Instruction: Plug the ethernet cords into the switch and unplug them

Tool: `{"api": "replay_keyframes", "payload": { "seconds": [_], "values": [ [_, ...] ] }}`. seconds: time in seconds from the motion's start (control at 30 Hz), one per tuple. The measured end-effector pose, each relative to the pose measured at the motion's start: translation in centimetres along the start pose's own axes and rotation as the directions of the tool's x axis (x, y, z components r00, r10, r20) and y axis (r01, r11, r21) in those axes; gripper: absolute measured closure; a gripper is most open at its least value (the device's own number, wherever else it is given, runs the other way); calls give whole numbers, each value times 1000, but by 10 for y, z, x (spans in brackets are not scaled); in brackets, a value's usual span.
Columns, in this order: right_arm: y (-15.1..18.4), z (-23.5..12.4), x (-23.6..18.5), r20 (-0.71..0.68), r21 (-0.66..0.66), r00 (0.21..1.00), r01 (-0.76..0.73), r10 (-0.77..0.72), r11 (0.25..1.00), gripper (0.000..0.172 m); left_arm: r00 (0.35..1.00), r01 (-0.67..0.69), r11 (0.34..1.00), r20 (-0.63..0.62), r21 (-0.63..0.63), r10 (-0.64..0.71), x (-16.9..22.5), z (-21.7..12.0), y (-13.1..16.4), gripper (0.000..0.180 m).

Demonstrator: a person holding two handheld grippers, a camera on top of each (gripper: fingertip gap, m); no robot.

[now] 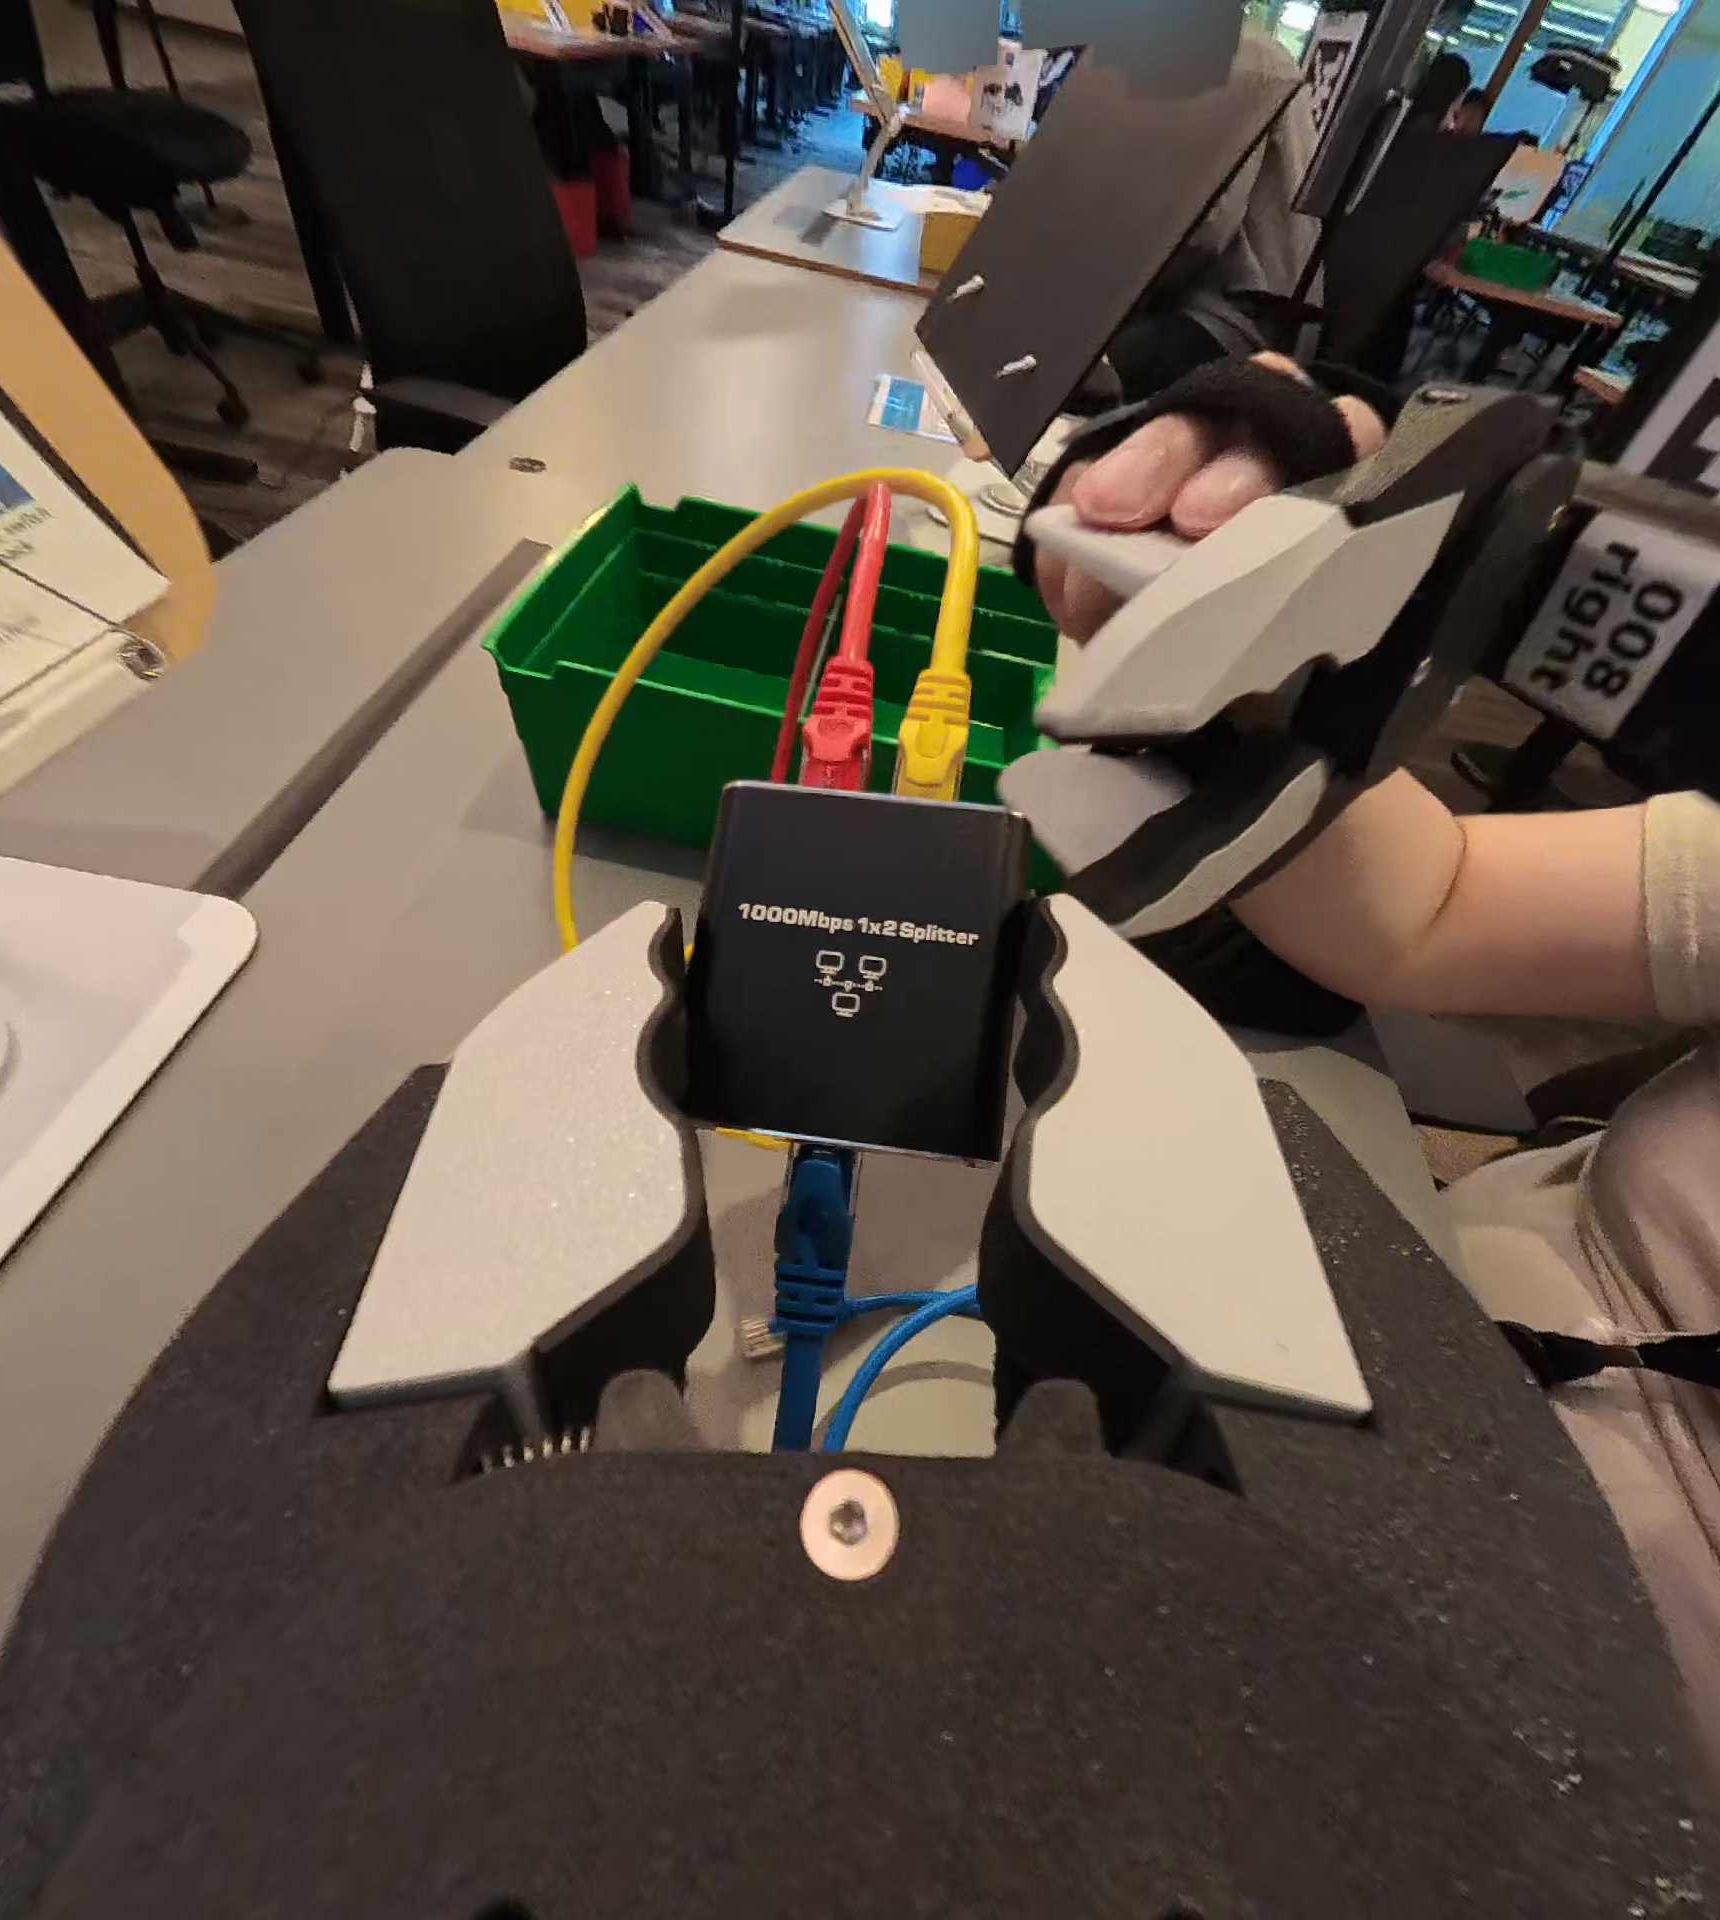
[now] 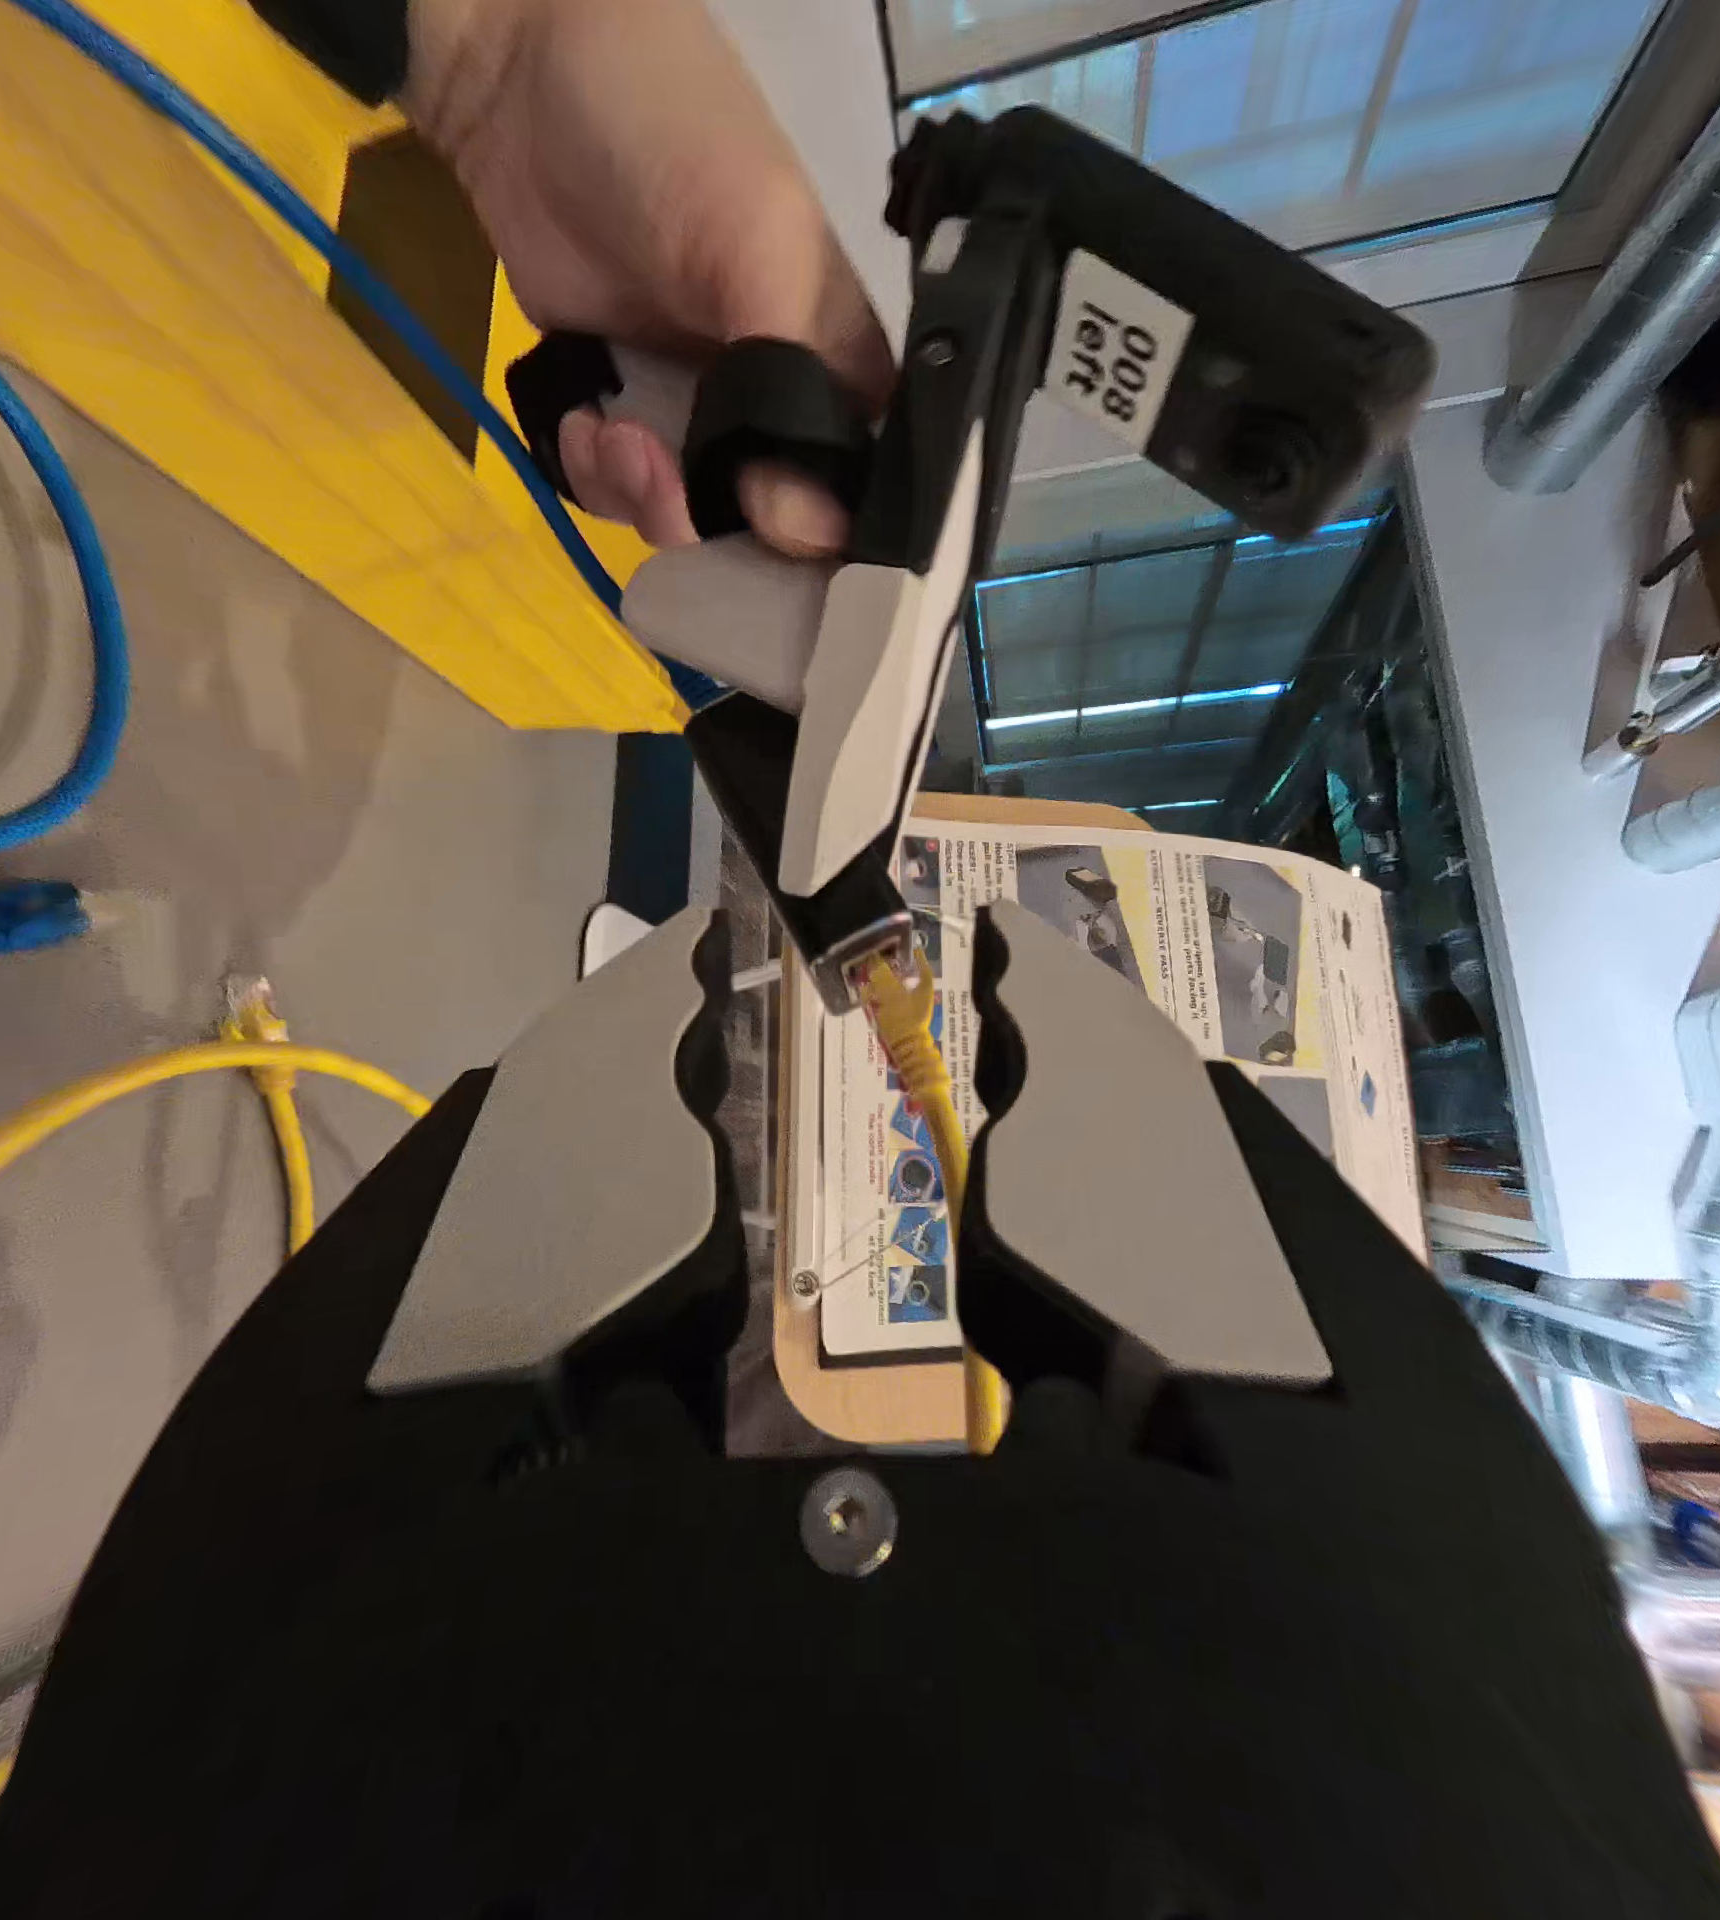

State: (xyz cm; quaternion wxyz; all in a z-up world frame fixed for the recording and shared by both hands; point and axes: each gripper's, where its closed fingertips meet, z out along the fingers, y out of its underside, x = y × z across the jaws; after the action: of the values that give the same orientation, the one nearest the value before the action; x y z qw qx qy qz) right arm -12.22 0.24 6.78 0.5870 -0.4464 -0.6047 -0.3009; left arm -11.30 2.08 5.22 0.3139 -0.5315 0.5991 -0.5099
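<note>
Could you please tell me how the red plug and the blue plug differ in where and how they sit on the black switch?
The red plug enters the switch's far end, next to a yellow plug; the blue plug enters the near end alone. The red plug's cord arches up over the green bin; the blue plug's cord runs back between the left gripper's jaws. Both appear seated in ports.

- A green plastic bin (image 1: 731,665) with ribbed dividers sits on the grey table (image 1: 336,727).
- A wooden board (image 1: 56,416) carrying a printed instruction sheet (image 2: 1199,966) stands at the table's left edge.
- A white tray (image 1: 108,987) lies near the left edge of the table.
- A yellow bin (image 2: 212,364) rests on the table.
- Black office chairs (image 1: 420,208) stand beyond the table.
- Metal ducting (image 2: 1687,208) runs overhead.
</note>
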Motion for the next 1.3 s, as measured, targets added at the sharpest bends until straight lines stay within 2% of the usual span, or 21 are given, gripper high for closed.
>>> {"api": "replay_keyframes", "payload": {
  "seconds": [0.03, 0.13, 0.2, 0.3, 0.33, 0.4, 0.5, 0.6, 0.7, 0.77, 0.83, 0.97, 1.1, 1.3],
  "values": [
    [4, 4, -4, -3, -23, 999, 33, -33, 999, 122, 1000, 4, 1000, -19, -14, -4, 3, 4, 2, 119],
    [13, 13, -13, 19, -76, 997, 78, -77, 994, 123, 999, 11, 999, -34, -48, -13, 6, 13, 6, 120],
    [17, 16, -17, 28, -97, 995, 93, -91, 991, 137, 997, 35, 997, -61, -71, -40, 9, 18, 9, 120],
    [26, 19, -27, 82, -139, 989, 133, -122, 981, 143, 998, 25, 995, -59, -99, -31, 7, 24, 16, 120],
    [30, 20, -28, 87, -152, 988, 137, -125, 979, 144, 997, 25, 997, -69, -75, -30, 7, 23, 13, 117],
    [38, 20, -30, 107, -173, 991, 93, -75, 980, 145, 994, 39, 998, -107, 51, -34, 11, 11, -8, 116],
    [45, 13, -14, 52, -177, 999, 1, 8, 984, 146, 995, 61, 963, -90, 262, -38, 9, -30, -41, 102],
    [52, -4, 16, -49, -165, 993, -117, 110, 979, 146, 999, 36, 911, -37, 410, -22, 11, -80, -62, 88],
    [63, -26, 55, -177, -162, 967, -213, 184, 963, 146, 997, -53, 902, 74, 428, 24, 19, -116, -67, 80],
    [72, -39, 82, -219, -171, 952, -253, 214, 952, 146, 984, -126, 897, 165, 424, 60, 23, -133, -70, 74],
    [81, -49, 113, -240, -165, 937, -297, 254, 940, 146, 974, -178, 883, 207, 434, 94, 33, -144, -74, 75],
    [109, -72, 181, -283, -157, 884, -425, 372, 891, 146, 956, -243, 856, 260, 456, 133, 47, -154, -84, 106],
    [134, -105, 242, -343, -159, 820, -531, 458, 833, 146, 947, -286, 845, 268, 452, 177, 55, -149, -88, 108],
    [177, -150, 309, -444, -209, 741, -632, 504, 746, 146, 950, -270, 875, 257, 402, 176, 51, -130, -84, 111]
  ]
}}
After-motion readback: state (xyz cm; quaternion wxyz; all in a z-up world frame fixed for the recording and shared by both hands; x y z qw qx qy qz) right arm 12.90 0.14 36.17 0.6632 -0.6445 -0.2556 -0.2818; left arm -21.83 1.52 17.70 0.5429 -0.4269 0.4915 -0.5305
